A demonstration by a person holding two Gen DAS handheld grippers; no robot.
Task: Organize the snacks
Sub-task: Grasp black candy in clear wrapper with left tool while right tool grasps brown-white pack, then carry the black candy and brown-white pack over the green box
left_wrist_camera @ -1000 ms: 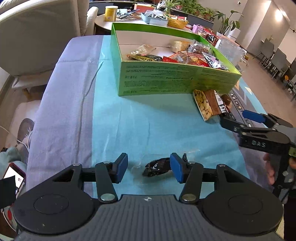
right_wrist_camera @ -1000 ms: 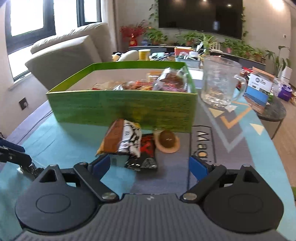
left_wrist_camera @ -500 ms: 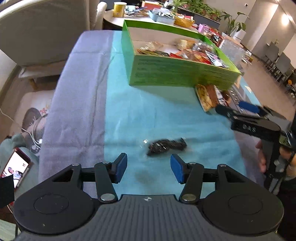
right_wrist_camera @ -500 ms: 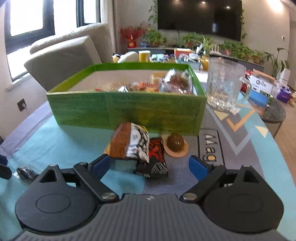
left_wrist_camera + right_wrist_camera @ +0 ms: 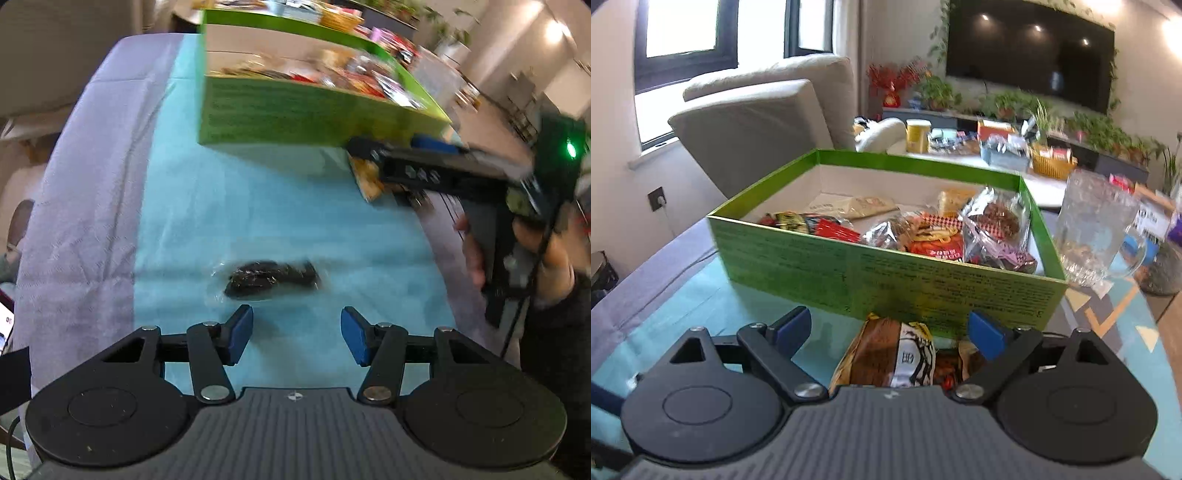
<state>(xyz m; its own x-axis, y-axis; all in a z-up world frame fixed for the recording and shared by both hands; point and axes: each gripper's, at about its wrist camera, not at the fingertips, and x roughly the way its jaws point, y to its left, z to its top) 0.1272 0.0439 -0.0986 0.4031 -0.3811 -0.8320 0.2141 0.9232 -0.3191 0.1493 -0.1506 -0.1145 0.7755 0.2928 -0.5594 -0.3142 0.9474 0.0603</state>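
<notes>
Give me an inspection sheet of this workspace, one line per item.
Surface: table under lilac and turquoise cloths.
Job's things: green box part filled with snacks; dark snack pack on the turquoise cloth; brown snack pack before the box.
Clutter: glass mug right of the box.
Grippers: left tongs open, empty, short of the dark pack; right tongs open over the brown pack.
Cables: nothing seen on the cloth.
Surroundings: sofa, television, plants.
</notes>
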